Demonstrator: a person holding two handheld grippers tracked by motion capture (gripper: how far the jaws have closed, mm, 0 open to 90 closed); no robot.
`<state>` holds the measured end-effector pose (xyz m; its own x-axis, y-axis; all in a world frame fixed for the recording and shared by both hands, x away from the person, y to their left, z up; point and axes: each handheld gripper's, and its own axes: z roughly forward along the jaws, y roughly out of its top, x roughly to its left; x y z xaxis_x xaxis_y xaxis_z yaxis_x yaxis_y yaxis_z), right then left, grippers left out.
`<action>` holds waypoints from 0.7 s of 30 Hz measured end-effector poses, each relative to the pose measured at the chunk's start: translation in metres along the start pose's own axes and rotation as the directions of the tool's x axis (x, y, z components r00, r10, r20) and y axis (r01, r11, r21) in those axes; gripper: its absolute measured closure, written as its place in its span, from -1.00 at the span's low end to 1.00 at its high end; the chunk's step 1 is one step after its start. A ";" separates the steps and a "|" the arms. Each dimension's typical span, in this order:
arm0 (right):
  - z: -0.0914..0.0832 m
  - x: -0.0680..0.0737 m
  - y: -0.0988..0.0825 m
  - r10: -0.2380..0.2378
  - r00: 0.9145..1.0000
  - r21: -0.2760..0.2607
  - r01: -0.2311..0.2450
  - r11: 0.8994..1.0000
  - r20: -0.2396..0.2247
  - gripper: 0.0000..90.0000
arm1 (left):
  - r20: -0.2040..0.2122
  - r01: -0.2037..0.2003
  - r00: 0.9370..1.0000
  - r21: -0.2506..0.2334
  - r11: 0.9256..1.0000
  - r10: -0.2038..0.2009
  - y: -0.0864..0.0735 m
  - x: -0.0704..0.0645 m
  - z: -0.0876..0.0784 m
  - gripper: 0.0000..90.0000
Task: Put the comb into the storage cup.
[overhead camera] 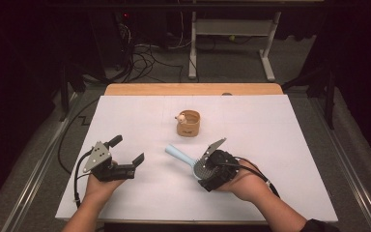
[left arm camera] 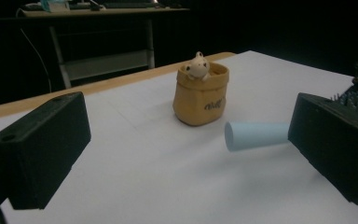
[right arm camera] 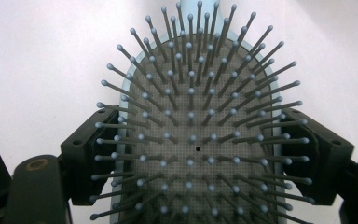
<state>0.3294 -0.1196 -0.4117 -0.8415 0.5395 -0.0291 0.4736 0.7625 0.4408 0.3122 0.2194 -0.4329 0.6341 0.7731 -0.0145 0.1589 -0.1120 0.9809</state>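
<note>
A light blue hairbrush (overhead camera: 186, 158) with a grey bristle pad lies at mid table, its handle (left arm camera: 256, 135) pointing left. My right gripper (overhead camera: 206, 166) is shut on the brush head (right arm camera: 196, 140), one jaw against each side of it, bristles facing the camera. My left gripper (overhead camera: 128, 150) hovers over the left part of the white table (overhead camera: 270, 125), jaws wide open with nothing between them, aimed toward the handle. A small tan pouch (overhead camera: 188, 123) with a little cream toy figure (left arm camera: 197, 66) in it stands behind the brush.
The table's wooden back edge (overhead camera: 193, 89) borders a dark floor with cables and a desk frame (overhead camera: 232, 34) beyond. Cables trail from both grippers off the near edge.
</note>
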 end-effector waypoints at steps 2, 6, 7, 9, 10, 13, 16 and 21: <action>0.000 0.000 0.002 -0.006 1.000 0.001 0.006 1.000 -0.004 -0.54 | 0.000 0.004 1.000 -0.016 1.000 -0.004 0.002 -0.001 0.006 -1.00; 0.002 0.000 0.003 -0.010 1.000 0.011 0.010 1.000 -0.007 -0.54 | 0.014 -0.004 1.000 -0.011 1.000 0.004 -0.002 -0.007 0.018 -1.00; 0.003 -0.001 0.004 -0.015 1.000 0.011 0.015 1.000 -0.009 -0.54 | 0.027 -0.013 1.000 -0.004 1.000 0.013 -0.004 -0.009 0.019 -1.00; 0.004 0.000 0.004 -0.017 1.000 0.013 0.018 1.000 -0.010 -0.54 | 0.040 -0.041 0.998 0.017 0.999 0.041 -0.007 -0.013 0.021 -1.00; 0.004 0.000 0.004 -0.017 1.000 0.013 0.018 1.000 -0.010 -0.54 | 0.046 -0.059 0.997 0.024 0.998 0.058 -0.008 -0.016 0.021 -1.00; 0.006 -0.001 0.004 -0.017 1.000 0.017 0.017 1.000 -0.010 -0.54 | 0.071 -0.072 0.995 0.016 0.997 0.071 -0.013 -0.021 0.019 -1.00; 0.006 -0.001 0.005 -0.017 1.000 0.020 0.018 1.000 -0.009 -0.54 | 0.094 -0.084 0.992 0.018 0.996 0.082 -0.019 -0.025 0.015 -1.00; 0.006 0.001 0.005 -0.019 1.000 0.019 0.019 1.000 -0.007 -0.54 | 0.128 -0.155 0.981 0.063 0.986 0.146 -0.030 -0.031 0.012 -1.00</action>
<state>0.3326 -0.1131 -0.4148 -0.8520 0.5226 -0.0312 0.4624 0.7792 0.4230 0.2969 0.1918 -0.4644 0.7422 0.6621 0.1040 0.1064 -0.2696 0.9571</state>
